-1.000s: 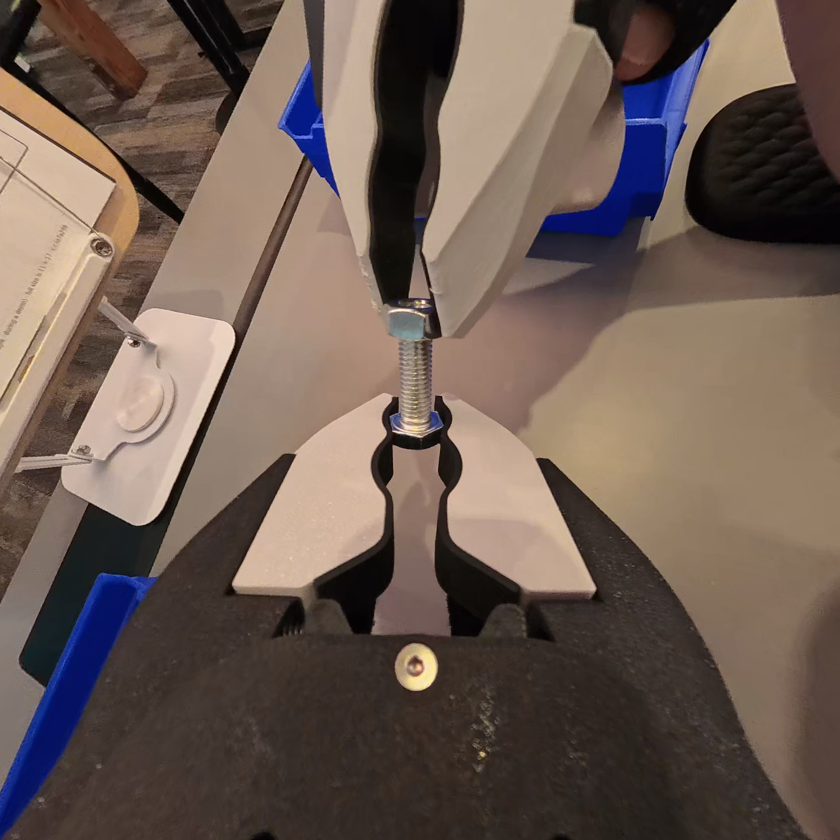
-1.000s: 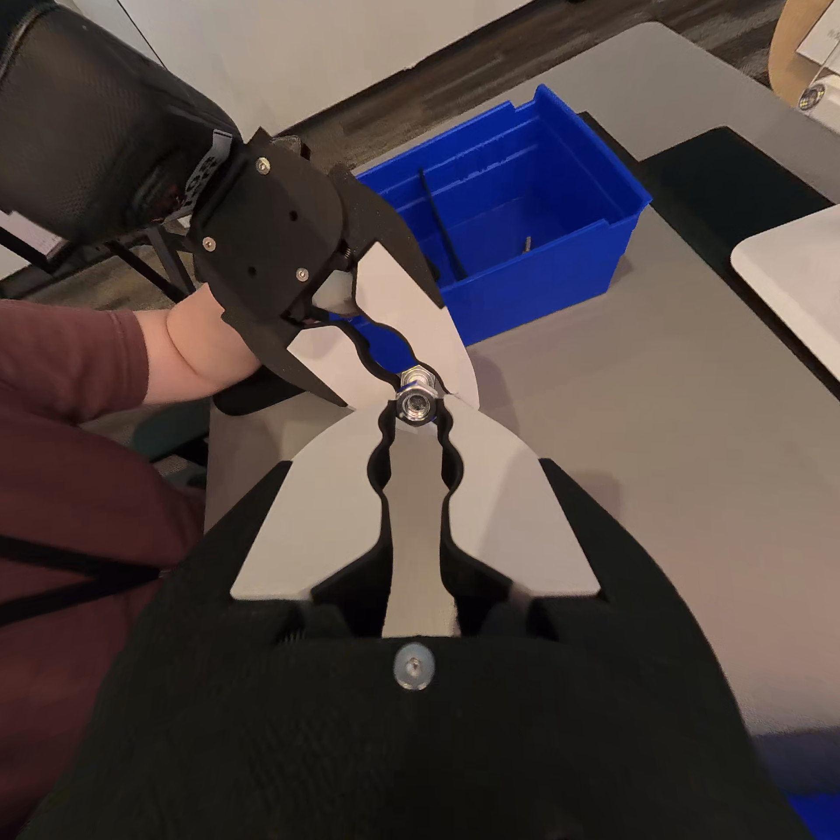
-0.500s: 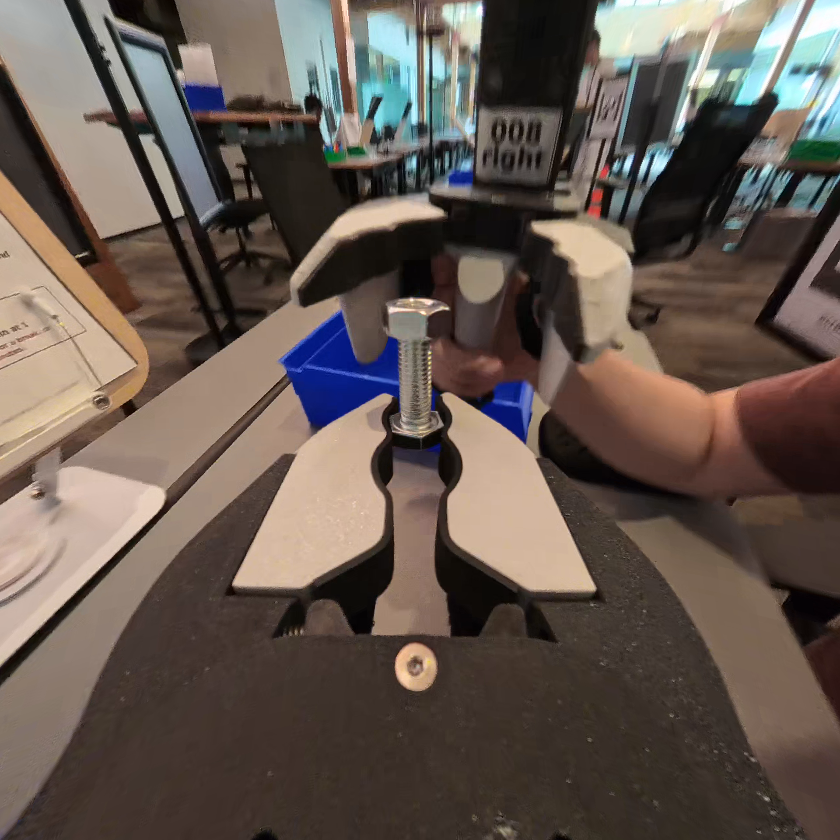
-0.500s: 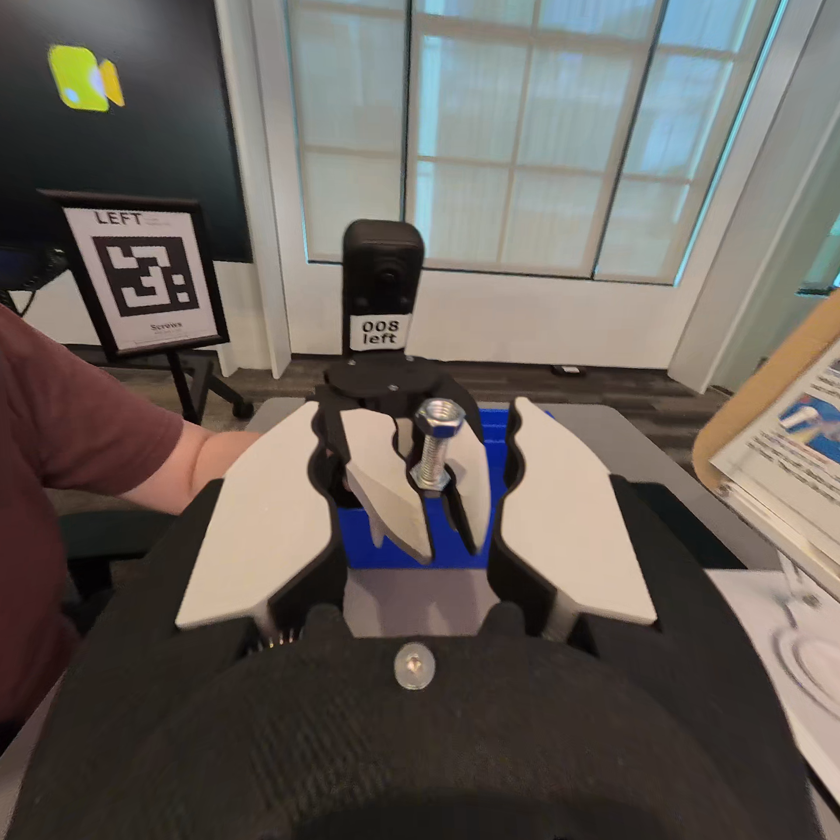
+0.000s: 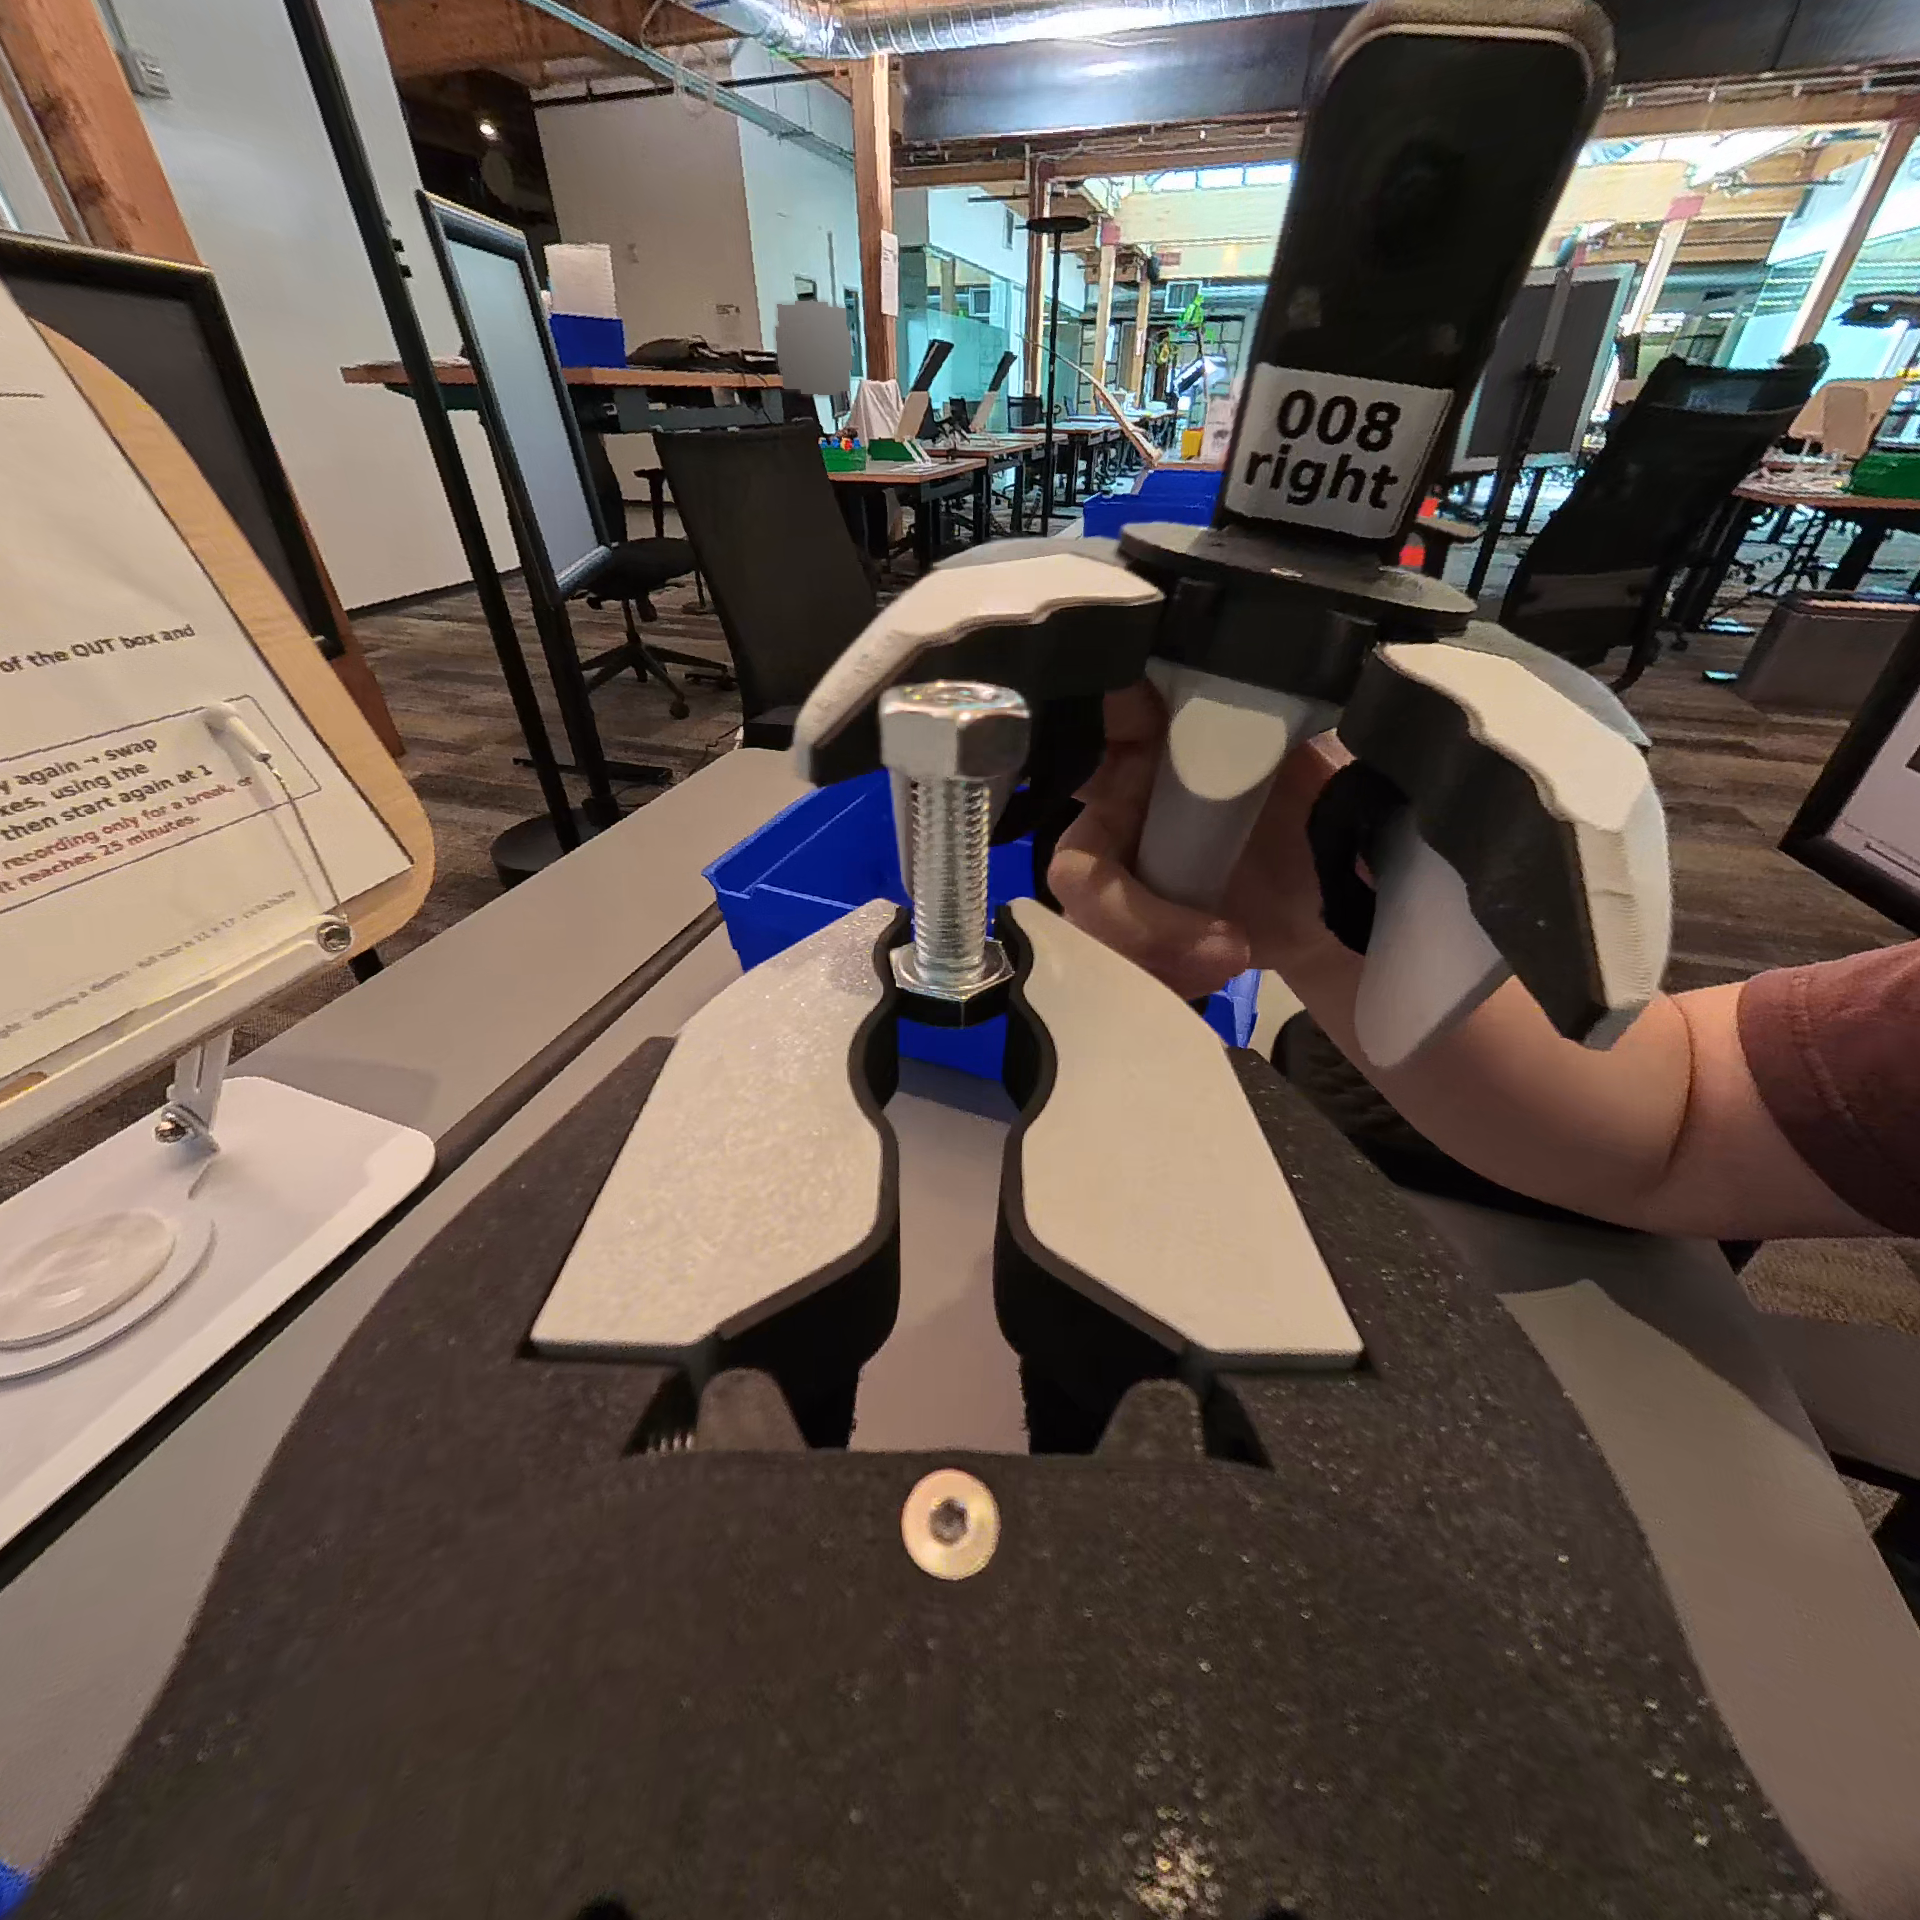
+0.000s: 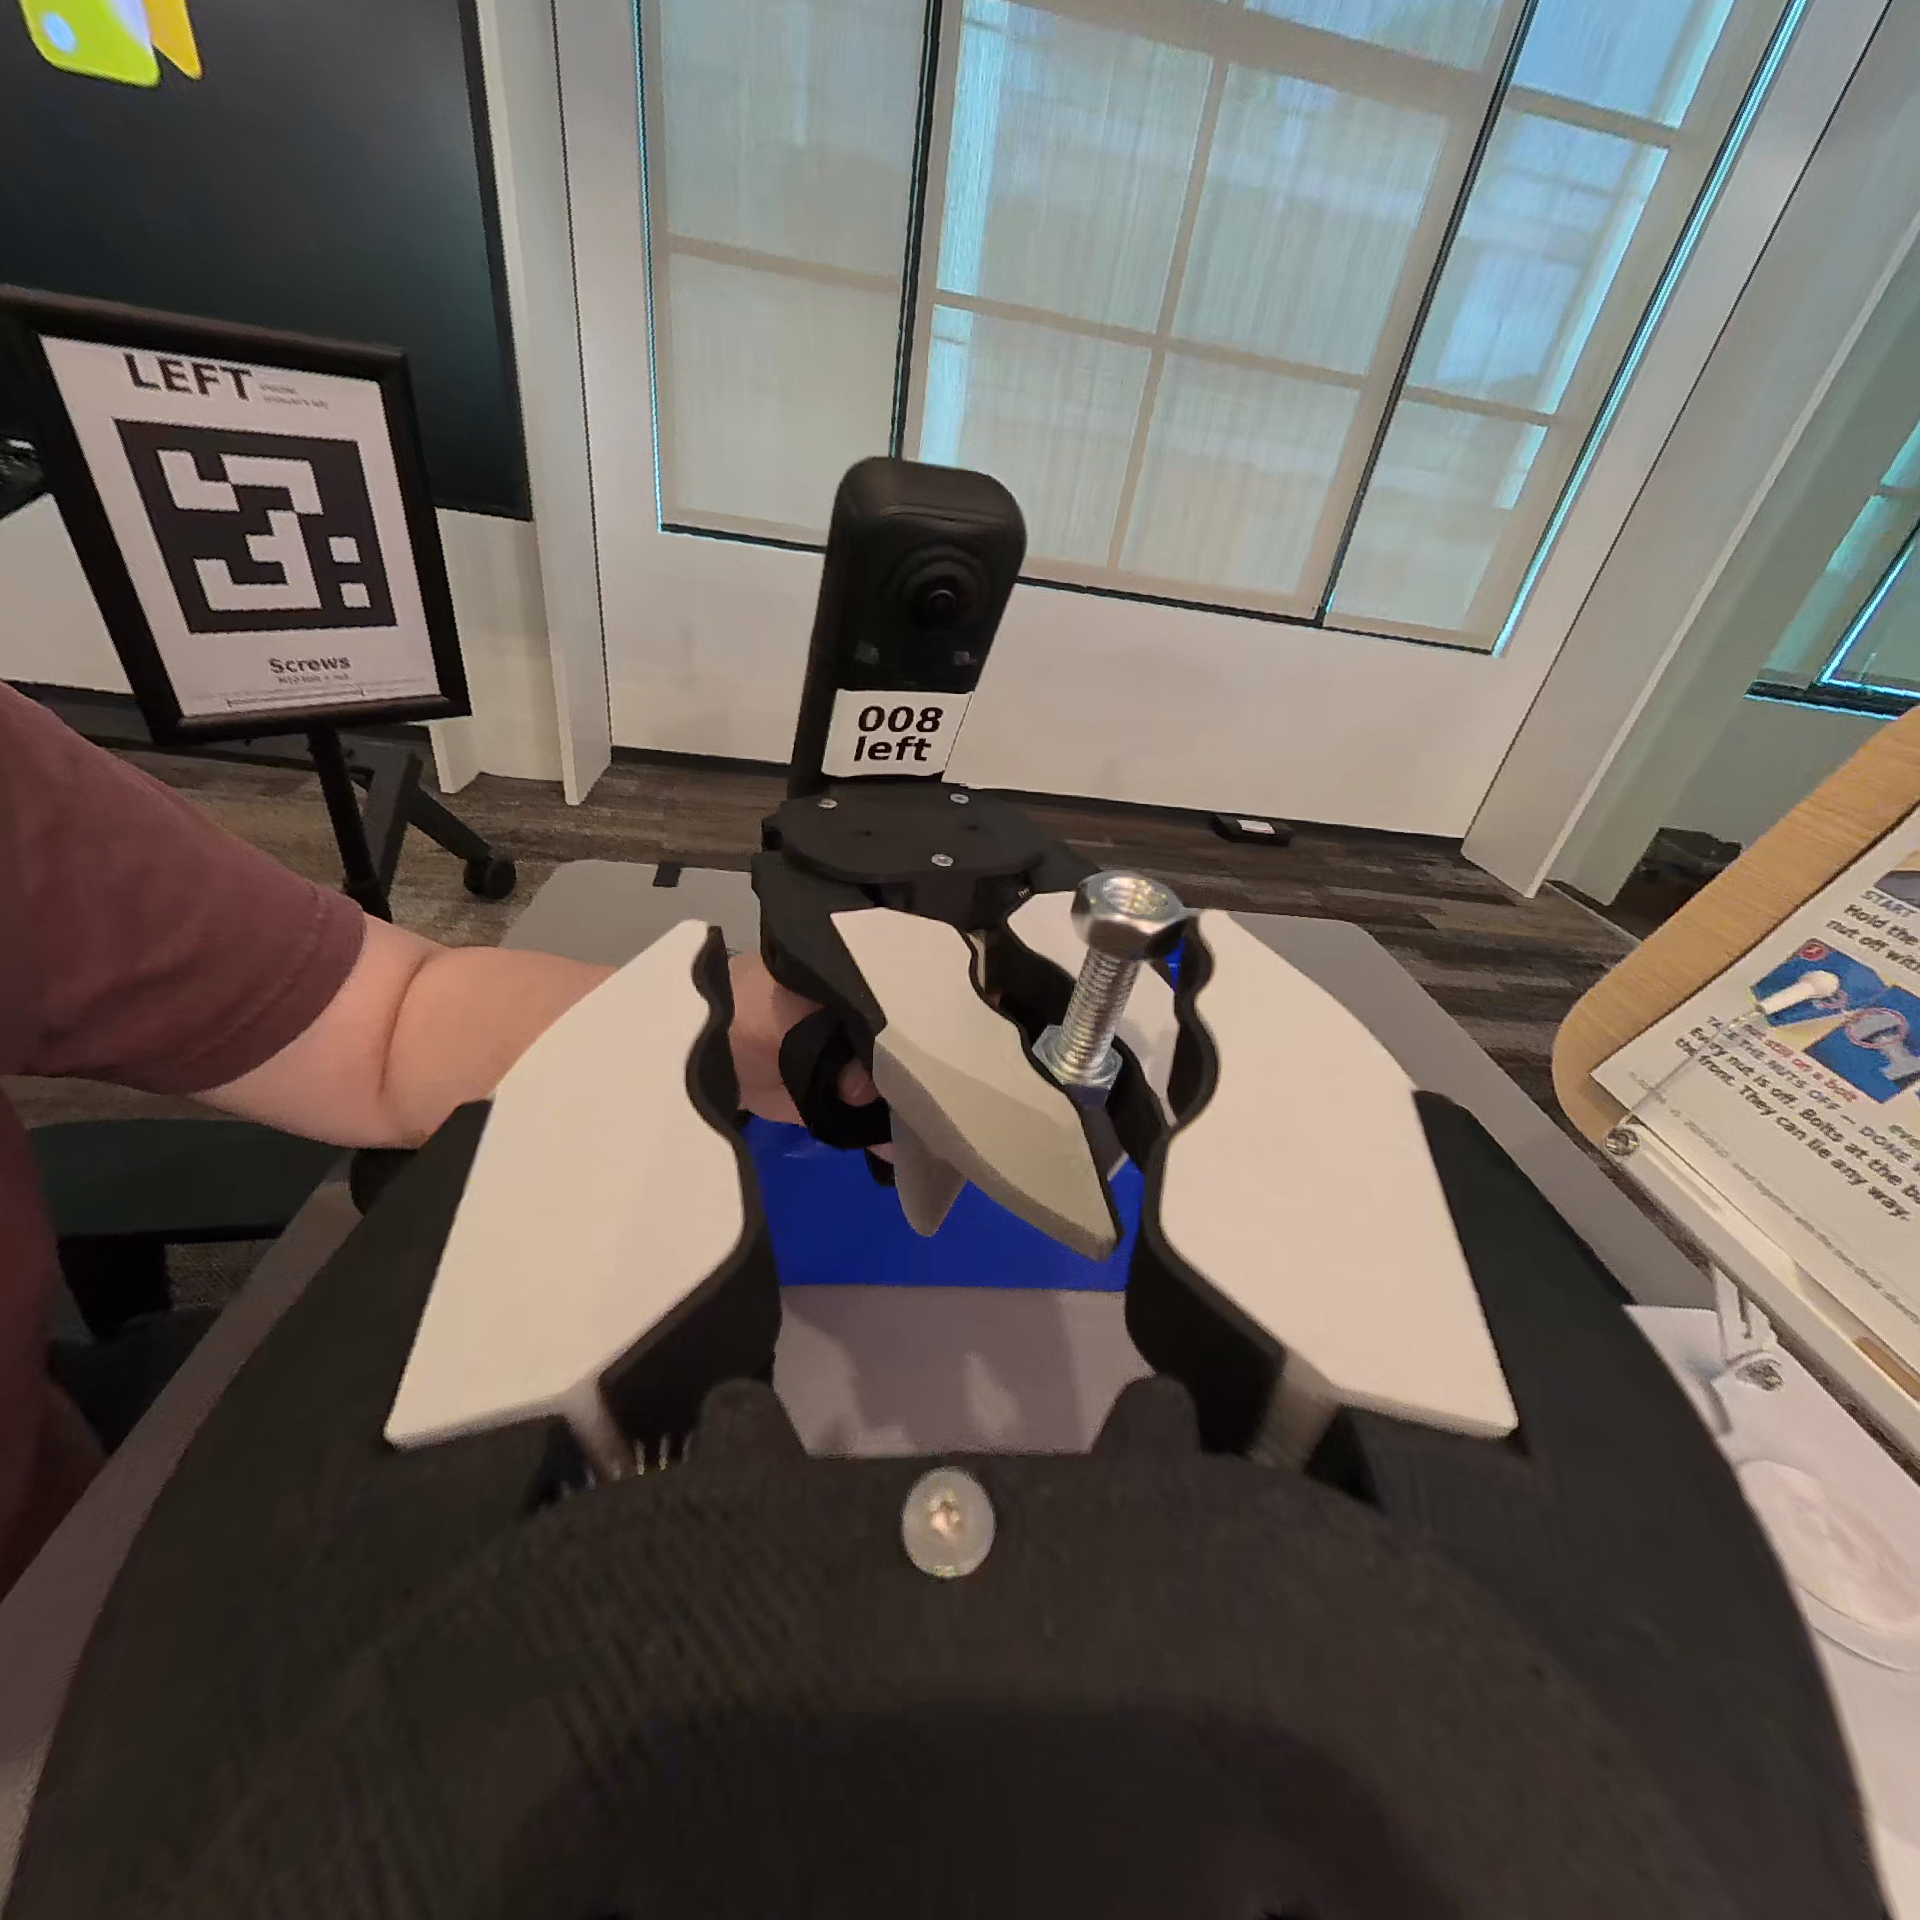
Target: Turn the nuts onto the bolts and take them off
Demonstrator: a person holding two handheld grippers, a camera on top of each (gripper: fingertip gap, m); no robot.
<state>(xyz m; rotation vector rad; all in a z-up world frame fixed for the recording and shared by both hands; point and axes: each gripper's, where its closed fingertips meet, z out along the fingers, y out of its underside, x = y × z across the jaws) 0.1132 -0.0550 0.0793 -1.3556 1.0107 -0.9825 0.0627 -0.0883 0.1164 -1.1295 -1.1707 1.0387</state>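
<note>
The right hand-held gripper [image 5: 1236,821] has been released from the bolt [image 5: 951,831] head and drawn back, its jaws spread wide and empty. The nut [image 5: 951,977] is clamped between the left hand-held gripper [image 5: 951,987] tips at frame centre, the bolt standing upright. A blue bin [image 5: 810,883] is seen behind on the tabletop [image 5: 582,997].

My two wrist cameras face each other at close range across the desk [image 5: 582,997]. Left looks level into the office, right toward the windows (both share the bolt [image 5: 951,831] and blue bin [image 6: 935,1236]).
</note>
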